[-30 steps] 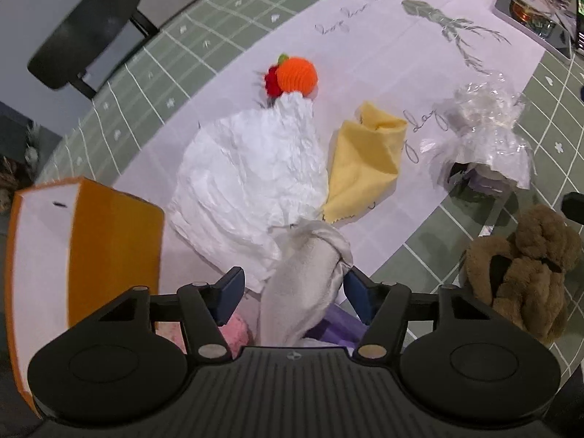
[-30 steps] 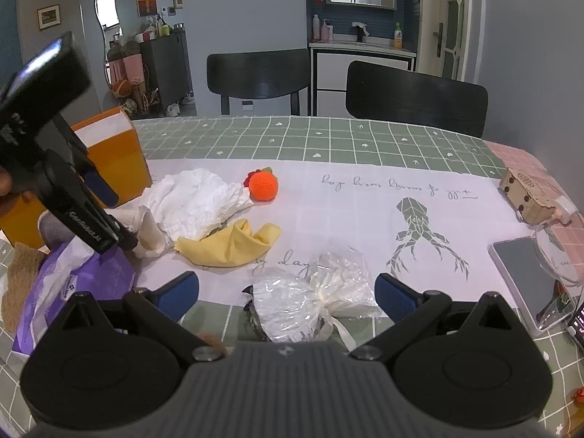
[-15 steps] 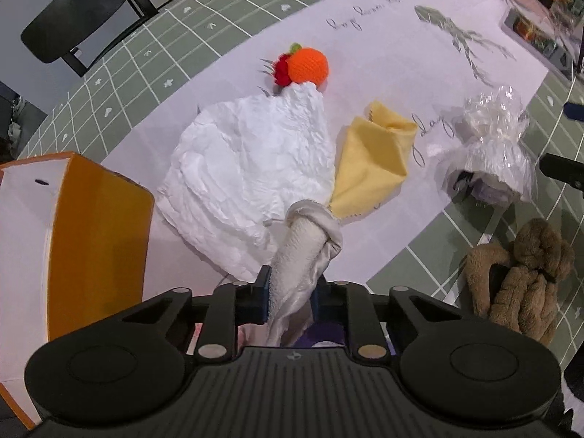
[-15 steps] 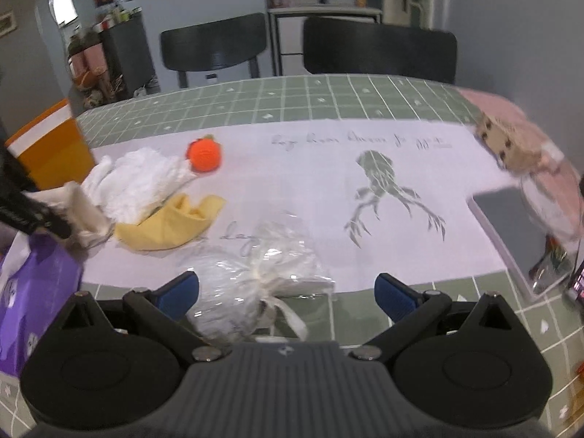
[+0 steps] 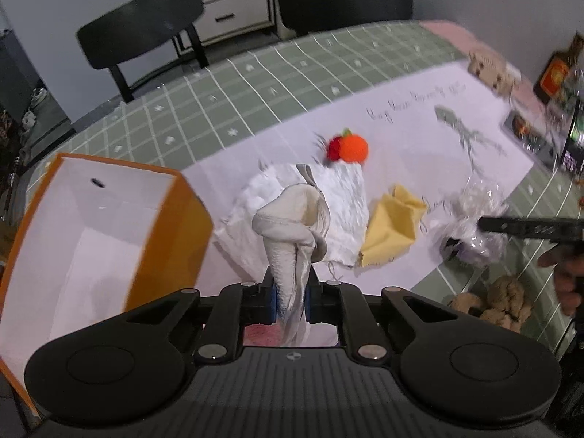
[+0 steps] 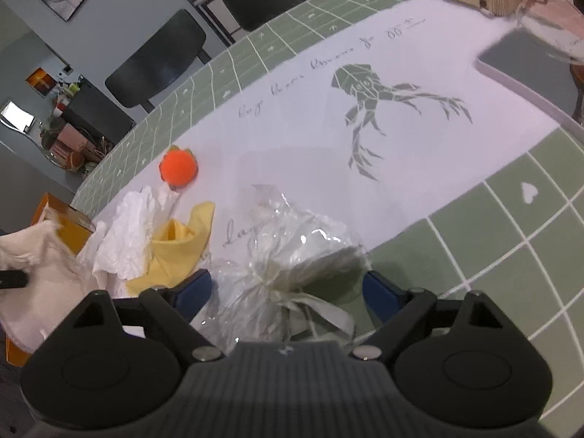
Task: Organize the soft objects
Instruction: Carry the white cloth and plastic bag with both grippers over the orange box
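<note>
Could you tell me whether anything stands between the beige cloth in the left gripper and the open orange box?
Nothing visible does. The beige cloth hangs pinched in the left gripper, whose jaws are closing on it, and the orange box stands open just to its left, with only bare tablecloth between them.

Soft cloth, crinkled plastic and paper on a matt table

The grey-white cloth [image 5: 288,233] looked soft and woven; the white paper [image 5: 343,215] was crumpled and rough. The yellow cloth [image 5: 394,230] seemed smooth and matt, the orange ball [image 6: 179,168] fuzzy, the clear bag [image 6: 292,255] glossy, crinkled plastic, the orange box [image 5: 171,241] smooth card.
</note>
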Available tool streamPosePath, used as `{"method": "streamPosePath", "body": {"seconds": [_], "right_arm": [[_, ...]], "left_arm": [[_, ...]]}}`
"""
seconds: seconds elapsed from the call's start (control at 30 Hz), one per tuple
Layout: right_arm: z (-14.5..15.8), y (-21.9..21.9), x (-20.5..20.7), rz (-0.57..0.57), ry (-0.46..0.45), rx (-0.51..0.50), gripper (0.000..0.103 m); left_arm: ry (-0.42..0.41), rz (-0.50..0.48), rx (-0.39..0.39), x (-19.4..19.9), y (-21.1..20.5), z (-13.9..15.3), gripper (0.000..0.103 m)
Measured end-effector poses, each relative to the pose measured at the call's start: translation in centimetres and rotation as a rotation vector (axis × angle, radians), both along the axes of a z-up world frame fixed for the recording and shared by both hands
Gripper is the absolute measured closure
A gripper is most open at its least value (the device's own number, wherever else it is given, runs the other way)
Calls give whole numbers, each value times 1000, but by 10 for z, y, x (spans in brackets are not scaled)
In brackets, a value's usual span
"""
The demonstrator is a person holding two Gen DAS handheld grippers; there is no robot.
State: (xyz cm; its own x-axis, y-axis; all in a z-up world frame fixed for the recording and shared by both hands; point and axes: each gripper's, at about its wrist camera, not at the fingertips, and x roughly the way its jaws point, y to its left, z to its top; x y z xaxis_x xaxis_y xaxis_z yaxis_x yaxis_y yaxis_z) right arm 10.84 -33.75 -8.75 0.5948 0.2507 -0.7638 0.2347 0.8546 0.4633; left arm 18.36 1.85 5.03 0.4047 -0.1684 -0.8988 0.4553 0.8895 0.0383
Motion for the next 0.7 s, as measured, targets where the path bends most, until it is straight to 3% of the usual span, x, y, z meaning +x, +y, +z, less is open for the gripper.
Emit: {"method": "streamPosePath", "body": {"seconds": [0.1, 0.2, 0.23, 0.4, 0.5, 0.7], "right_arm": [[-1, 9, 8, 25, 2, 0, 25], [0, 20, 16, 72, -12, -6, 44], [2, 26, 20, 90, -17, -9, 46], [18, 52, 27, 198, -84, -179, 52], [30, 57, 27, 249, -124, -285, 65], [70, 48, 4, 350, -157, -341, 65]], "left_arm": [[-24, 25, -16, -8, 13, 10, 89], [-42, 45, -27, -19, 28, 17, 89], [-51, 53, -30, -23, 34, 20, 89], [-96, 103, -70, -49, 73, 40, 89], [-123, 139, -68, -66, 99, 49, 89], [-174, 192, -84, -114, 150, 60, 89]]}}
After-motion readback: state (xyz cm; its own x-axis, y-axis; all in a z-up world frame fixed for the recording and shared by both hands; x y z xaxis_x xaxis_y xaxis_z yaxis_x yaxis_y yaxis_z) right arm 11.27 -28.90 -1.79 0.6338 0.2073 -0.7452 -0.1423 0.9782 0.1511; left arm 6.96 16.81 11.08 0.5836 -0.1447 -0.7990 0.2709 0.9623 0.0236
